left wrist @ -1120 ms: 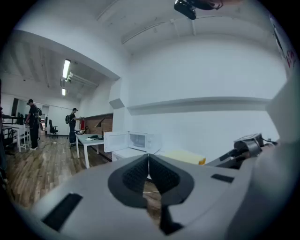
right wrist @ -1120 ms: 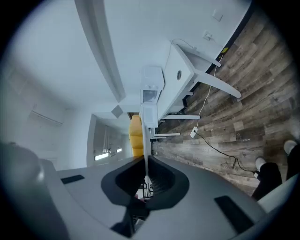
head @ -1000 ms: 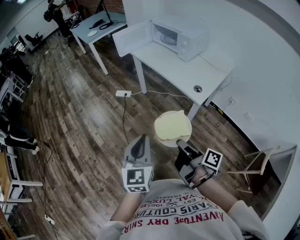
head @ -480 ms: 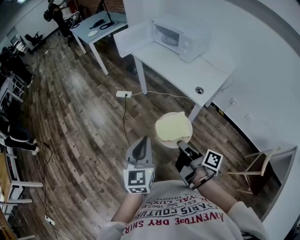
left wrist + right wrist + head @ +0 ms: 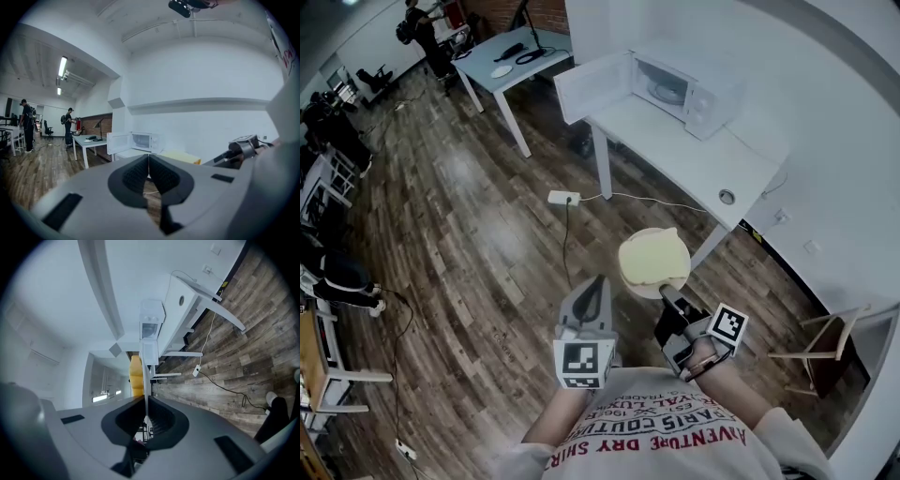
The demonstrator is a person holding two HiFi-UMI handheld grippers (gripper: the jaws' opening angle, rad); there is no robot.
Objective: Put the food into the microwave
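The food (image 5: 653, 255), a pale yellow slab, lies on a white plate (image 5: 639, 290) straight out past my right tips. My right gripper (image 5: 665, 293) is clamped on the plate's near rim, which runs edge-on between my two pads. My left gripper (image 5: 598, 283) rides just beside it, pads pressed together on nothing. Well beyond both sets of tips stands the microwave (image 5: 686, 86), its door (image 5: 592, 86) swung open, on a white table (image 5: 694, 141) above the wooden floor (image 5: 469, 234).

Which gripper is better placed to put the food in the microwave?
Right gripper: its jaws grip the plate carrying the food. Left gripper is shut, empty. Microwave door is open.
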